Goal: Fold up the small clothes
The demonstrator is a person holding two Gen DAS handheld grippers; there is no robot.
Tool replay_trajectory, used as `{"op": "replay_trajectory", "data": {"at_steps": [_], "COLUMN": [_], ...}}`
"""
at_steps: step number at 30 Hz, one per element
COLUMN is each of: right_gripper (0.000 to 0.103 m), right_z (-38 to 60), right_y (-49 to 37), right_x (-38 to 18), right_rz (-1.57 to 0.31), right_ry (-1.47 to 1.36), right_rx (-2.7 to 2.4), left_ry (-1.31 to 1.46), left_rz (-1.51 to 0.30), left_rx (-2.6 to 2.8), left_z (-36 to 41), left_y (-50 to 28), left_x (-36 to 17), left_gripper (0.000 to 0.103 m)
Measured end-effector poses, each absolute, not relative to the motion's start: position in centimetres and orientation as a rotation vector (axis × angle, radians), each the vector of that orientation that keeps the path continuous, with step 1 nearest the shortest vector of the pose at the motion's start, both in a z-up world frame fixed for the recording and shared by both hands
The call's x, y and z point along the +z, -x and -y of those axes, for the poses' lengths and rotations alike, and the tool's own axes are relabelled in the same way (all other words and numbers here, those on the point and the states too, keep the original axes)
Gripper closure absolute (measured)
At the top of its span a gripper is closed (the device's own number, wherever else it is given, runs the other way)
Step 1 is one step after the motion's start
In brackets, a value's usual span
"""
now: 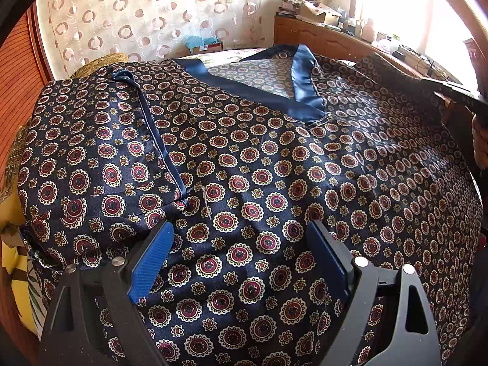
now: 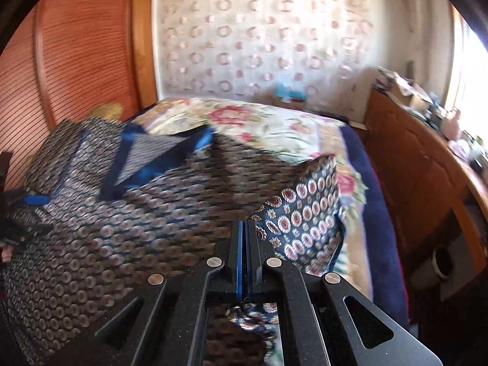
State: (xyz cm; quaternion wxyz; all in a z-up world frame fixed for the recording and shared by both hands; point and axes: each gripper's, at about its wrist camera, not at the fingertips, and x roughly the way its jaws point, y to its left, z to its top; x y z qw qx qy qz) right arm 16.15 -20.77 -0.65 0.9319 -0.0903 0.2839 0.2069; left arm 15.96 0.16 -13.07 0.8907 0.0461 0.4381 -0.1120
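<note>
A dark navy satin top (image 1: 244,158) with red and cream medallions and a plain blue V-neck band (image 1: 244,88) lies spread over the bed. My left gripper (image 1: 241,228) hovers open just above its lower middle, with the blue pads (image 1: 152,259) wide apart and nothing between them. My right gripper (image 2: 244,224) is shut on the top's right edge, and a flap of the fabric (image 2: 305,213) stands lifted off the bed beside it. The rest of the top (image 2: 122,213) stretches away to the left, blurred. In the left wrist view the raised right sleeve (image 1: 396,70) hangs at the far right.
The floral bedspread (image 2: 274,128) shows beyond the top. A wooden cabinet (image 2: 411,158) cluttered with boxes runs along the right wall under a bright window. A slatted wooden panel (image 2: 76,45) stands at the left, and a yellow pillow (image 1: 12,210) lies by the bed's left edge.
</note>
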Motion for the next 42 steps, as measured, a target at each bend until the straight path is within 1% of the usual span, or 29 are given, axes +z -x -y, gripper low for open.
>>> {"op": "replay_trajectory", "data": {"at_steps": [4,7,11,13,15,16,17,18,19,22,27,29,31,33,37,38,42], "right_gripper": [0.102,0.102,0.101,0.095,0.091,0.083,0.078,0.07,0.065,0.063,0.064,0.064,0.064,0.064,0.095,0.099,0.101], "right_z": [20.4,20.5,21.2,21.1,21.4,21.6,22.3,22.8,23.5,25.0,26.9,27.7,28.2,28.3,26.9,26.6,25.3], "right_y": [-15.2,-15.9,-16.0,-15.9,-15.5,-15.0,-14.9,-14.9,-15.0,-15.8,-19.2,-20.6,-21.7,-22.3,-22.9,-22.8,-21.5], "right_x": [-2.0,-3.0,-3.3,-2.0,-1.3,-0.7,-0.3,-0.1,0.2,0.0,-2.7,-3.5,-4.1,-4.4,-4.2,-4.0,-2.1], "right_rz": [-0.632,-0.682,-0.685,-0.676,-0.656,-0.637,-0.624,-0.614,-0.607,-0.625,-0.741,-0.783,-0.805,-0.811,-0.804,-0.787,-0.722], "right_ry": [0.209,0.177,0.183,0.164,0.143,0.128,0.119,0.113,0.108,0.093,0.039,-0.028,-0.099,-0.099,-0.053,-0.033,-0.021], "right_rx": [0.469,0.504,0.491,0.489,0.494,0.502,0.501,0.493,0.473,0.406,0.325,0.342,0.366,0.362,0.357,0.351,0.43], "left_ry": [-0.095,-0.095,-0.095,-0.095,-0.095,-0.095,-0.095,-0.095,-0.095,-0.095,-0.095,-0.095,-0.095,-0.095,-0.094,-0.094,-0.094], "left_rz": [-0.91,-0.909,-0.909,-0.909,-0.909,-0.909,-0.909,-0.909,-0.909,-0.909,-0.909,-0.909,-0.909,-0.909,-0.909,-0.909,-0.909], "left_rx": [-0.233,-0.233,-0.233,-0.233,-0.233,-0.233,-0.233,-0.233,-0.233,-0.233,-0.233,-0.233,-0.233,-0.233,-0.234,-0.234,-0.234], "left_z": [-0.2,-0.2,-0.2,-0.2,-0.2,-0.2,-0.2,-0.2,-0.2,-0.2,-0.2,-0.2,-0.2,-0.2,-0.2,-0.2,-0.2], "left_y": [-16.0,-16.0,-15.9,-16.0,-15.9,-15.9,-15.9,-15.9,-15.9,-15.9,-16.0,-16.0,-16.0,-16.0,-16.0,-16.0,-16.0], "left_x": [-13.1,-13.1,-13.1,-13.1,-13.1,-13.1,-13.1,-13.1,-13.1,-13.1,-13.1,-13.1,-13.1,-13.1,-13.1,-13.1,-13.1], "left_gripper": [0.014,0.014,0.014,0.014,0.014,0.014,0.014,0.014,0.014,0.014,0.014,0.014,0.014,0.014,0.014,0.014,0.014]}}
